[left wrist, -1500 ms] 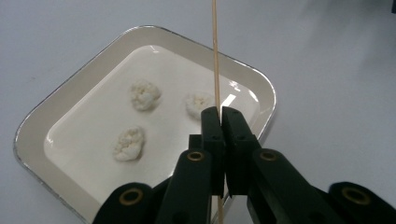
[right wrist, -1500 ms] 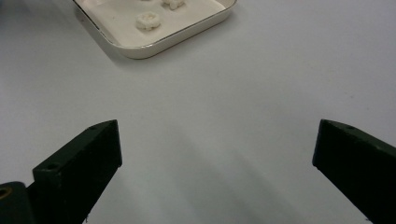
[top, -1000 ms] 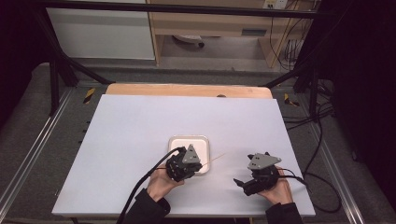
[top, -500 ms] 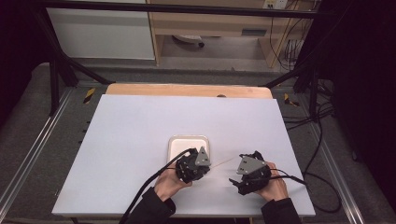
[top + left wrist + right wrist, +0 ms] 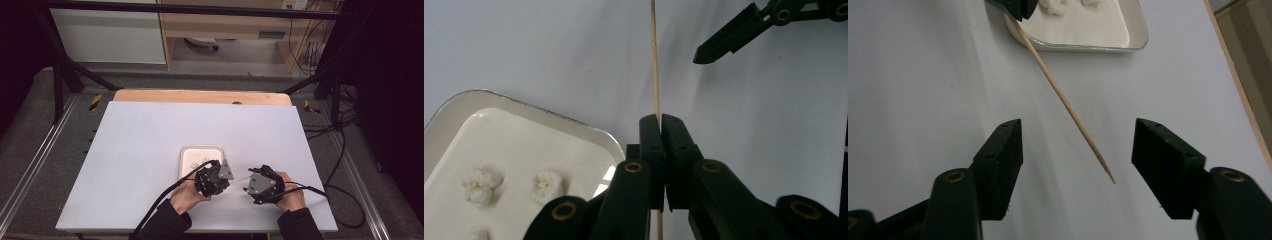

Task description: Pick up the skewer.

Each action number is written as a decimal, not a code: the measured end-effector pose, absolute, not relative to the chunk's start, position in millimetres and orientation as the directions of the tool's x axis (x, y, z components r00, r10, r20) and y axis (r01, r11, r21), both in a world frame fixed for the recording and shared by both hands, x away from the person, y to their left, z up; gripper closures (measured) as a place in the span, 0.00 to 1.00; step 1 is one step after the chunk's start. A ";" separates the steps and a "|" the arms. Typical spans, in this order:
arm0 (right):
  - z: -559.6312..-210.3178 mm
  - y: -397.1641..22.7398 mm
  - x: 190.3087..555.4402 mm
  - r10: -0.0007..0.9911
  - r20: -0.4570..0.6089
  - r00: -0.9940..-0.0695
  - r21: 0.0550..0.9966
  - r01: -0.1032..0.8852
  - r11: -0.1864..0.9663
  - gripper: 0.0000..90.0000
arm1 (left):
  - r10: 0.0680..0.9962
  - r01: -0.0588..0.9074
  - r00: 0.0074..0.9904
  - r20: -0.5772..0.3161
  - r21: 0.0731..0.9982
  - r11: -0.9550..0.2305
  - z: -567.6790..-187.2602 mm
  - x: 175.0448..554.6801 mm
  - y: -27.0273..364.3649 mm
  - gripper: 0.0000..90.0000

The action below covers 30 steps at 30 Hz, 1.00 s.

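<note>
From the high view the thin pale wooden skewer [image 5: 240, 178] is barely showing as a faint line between the two hands, and the little white puffy lumps [image 5: 481, 182] in the shallow white rectangular tray [image 5: 186, 152] are way too small to make out there; in the left gripper view the tray is getting cut off at the bottom left edge. Both forearms are coming in from the bottom, hands low over the white desk [image 5: 150, 140] near its front edge, the black grippers facing each other. The left gripper [image 5: 660, 125] is clamping its fingers [image 5: 650, 145] tight on the skewer, just beside the tray's corner. The skewer is running straight out from those fingers, long axis aimed at the right gripper [image 5: 1077, 150], its pointed tip sitting in the gap there. The right gripper has just been closing, about half open now, its fingers [image 5: 1003, 155] not touching the skewer.
</note>
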State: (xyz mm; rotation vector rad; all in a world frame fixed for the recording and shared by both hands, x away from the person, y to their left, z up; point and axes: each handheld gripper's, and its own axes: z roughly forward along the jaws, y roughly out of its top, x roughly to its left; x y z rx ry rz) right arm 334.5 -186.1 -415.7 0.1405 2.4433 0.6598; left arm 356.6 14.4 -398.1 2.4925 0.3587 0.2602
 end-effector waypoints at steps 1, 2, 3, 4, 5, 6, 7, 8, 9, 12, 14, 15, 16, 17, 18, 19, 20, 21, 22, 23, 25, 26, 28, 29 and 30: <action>-416.5 -185.3 334.0 0.228 -0.529 -0.817 0.479 -0.066 0.875 0.48 | 0.307 0.193 0.946 0.101 0.587 -0.786 -398.4 356.7 13.1 0.98; -417.6 -184.6 334.0 0.212 -0.540 -0.814 0.468 -0.081 0.880 0.51 | 0.304 0.192 0.947 0.102 0.582 -0.790 -398.4 356.3 11.8 0.98; -417.6 -184.6 334.0 0.212 -0.540 -0.814 0.468 -0.081 0.880 0.51 | 0.303 0.190 0.947 0.103 0.579 -0.793 -398.5 356.0 10.5 0.98; -419.7 -183.5 333.4 0.183 -0.554 -0.812 0.445 -0.102 0.890 0.55 | 0.301 0.190 0.948 0.103 0.576 -0.795 -398.3 355.8 9.4 0.98; -420.9 -183.1 334.1 0.162 -0.570 -0.805 0.428 -0.123 0.895 0.58 | 0.296 0.188 0.950 0.101 0.572 -0.798 -398.0 356.0 8.5 0.98; -422.0 -182.7 333.4 0.149 -0.569 -0.809 0.422 -0.132 0.897 0.60 | 0.291 0.187 0.952 0.097 0.570 -0.800 -397.4 356.4 7.0 0.98; -422.0 -182.7 333.4 0.149 -0.569 -0.809 0.422 -0.132 0.897 0.60 | 0.291 0.187 0.952 0.097 0.570 -0.800 -397.4 356.4 7.0 0.98; -422.8 -182.5 333.3 0.135 -0.576 -0.807 0.414 -0.145 0.899 0.62 | 0.293 0.189 0.951 0.095 0.571 -0.799 -397.3 356.2 5.8 0.98; -424.2 -182.1 332.8 0.121 -0.592 -0.797 0.401 -0.160 0.902 0.64 | 0.290 0.188 0.952 0.094 0.569 -0.800 -397.2 356.1 5.2 0.98; -426.1 -181.5 332.2 0.084 -0.606 -0.791 0.379 -0.194 0.905 0.70 | 0.285 0.186 0.955 0.088 0.569 -0.801 -398.0 355.4 4.0 0.98; -427.4 -181.0 331.4 0.049 -0.616 -0.786 0.357 -0.223 0.907 0.77 | 0.278 0.183 0.957 0.087 0.563 -0.806 -398.3 355.5 3.9 0.98; -428.0 -180.9 330.8 0.040 -0.618 -0.785 0.351 -0.230 0.907 0.78 | 0.275 0.182 0.958 0.084 0.564 -0.806 -398.4 355.4 3.9 0.98; -428.0 -180.9 330.8 0.040 -0.618 -0.785 0.351 -0.230 0.907 0.78 | 0.275 0.184 0.958 0.079 0.567 -0.803 -398.4 355.1 3.7 0.98; -428.7 -180.9 330.3 0.016 -0.627 -0.779 0.336 -0.252 0.907 0.80 | 0.275 0.183 0.958 0.079 0.570 -0.801 -398.4 354.8 3.7 0.98; -428.7 -180.9 330.3 0.016 -0.627 -0.779 0.336 -0.252 0.907 0.80 | 0.275 0.184 0.958 0.077 0.570 -0.801 -398.2 354.8 3.7 0.98; -429.1 -181.0 329.6 0.009 -0.627 -0.779 0.334 -0.258 0.907 0.80 | 0.273 0.181 0.959 0.079 0.569 -0.802 -398.0 354.8 3.8 0.98; -429.2 -180.9 330.3 -0.006 -0.637 -0.771 0.321 -0.272 0.907 0.82 | 0.272 0.181 0.959 0.080 0.568 -0.803 -398.1 354.9 3.8 0.98; -430.2 -180.7 330.1 -0.022 -0.636 -0.771 0.311 -0.282 0.908 0.85 | 0.270 0.179 0.959 0.080 0.565 -0.805 -398.1 354.9 3.8 0.98; -430.2 -180.7 330.1 -0.022 -0.636 -0.771 0.311 -0.282 0.908 0.85 | 0.268 0.178 0.960 0.081 0.563 -0.807 -398.2 354.9 3.8 0.98; -430.3 -180.8 329.8 -0.033 -0.635 -0.772 0.302 -0.288 0.909 0.88 | 0.267 0.177 0.960 0.082 0.562 -0.808 -398.4 354.9 3.8 0.98; -430.8 -180.6 329.9 -0.056 -0.642 -0.764 0.288 -0.308 0.907 0.91 | 0.268 0.179 0.960 0.079 0.561 -0.808 -398.9 355.1 3.5 0.98; -431.1 -180.7 329.7 -0.059 -0.643 -0.763 0.286 -0.312 0.906 0.92 | 0.266 0.178 0.961 0.077 0.561 -0.808 -399.3 355.1 3.4 0.98; -431.1 -180.7 329.2 -0.076 -0.647 -0.759 0.274 -0.324 0.905 0.96 | 0.260 0.174 0.962 0.077 0.560 -0.810 -399.5 354.9 3.1 0.98; -430.9 -180.6 329.0 -0.088 -0.648 -0.757 0.265 -0.332 0.905 0.97 | 0.260 0.173 0.962 0.079 0.562 -0.809 -399.9 354.8 3.1 0.98; -430.7 -180.5 328.8 -0.100 -0.649 -0.754 0.253 -0.339 0.906 0.97 | 0.261 0.173 0.962 0.080 0.559 -0.811 -399.8 355.0 3.2 0.98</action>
